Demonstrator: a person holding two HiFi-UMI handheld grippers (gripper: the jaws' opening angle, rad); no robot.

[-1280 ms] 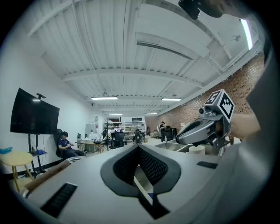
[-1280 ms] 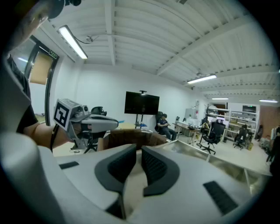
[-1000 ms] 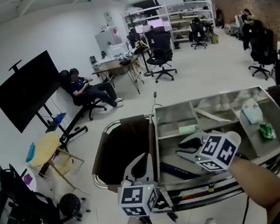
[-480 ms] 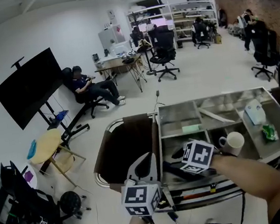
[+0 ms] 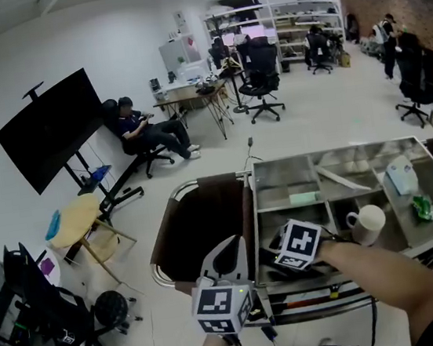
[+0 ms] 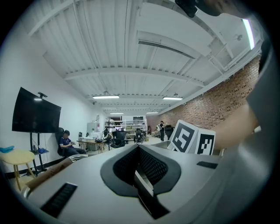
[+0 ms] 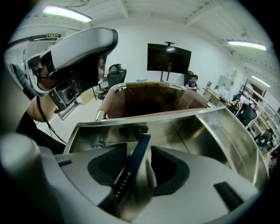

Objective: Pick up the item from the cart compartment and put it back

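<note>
Two grippers show in the head view, both low before the steel cart [image 5: 332, 150]. The left gripper [image 5: 226, 248] is held level outside the cart's near rim, beside the brown bag [image 5: 199, 218] on the cart's end, with its wrist coming straight up from the bottom edge. The right forearm [image 5: 380, 273] reaches in from the lower right, and the right gripper [image 5: 273, 254] tips steeply down into the near left compartment [image 5: 286, 221]; a white mug [image 5: 368, 223] stands in the next compartment to its right. From the left gripper view, the left gripper [image 6: 138, 148] points level across the room with its jaws pressed together on nothing, and the right gripper's marker cube [image 6: 192, 139] sits just to its right. From the right gripper view, the right gripper [image 7: 139, 151] looks down at the compartment's steel wall [image 7: 109, 131]. Its jaws have just been opening and stand spread, with a dark blue strip [image 7: 133, 168] upright between them and a gap showing on the strip's right side.
</note>
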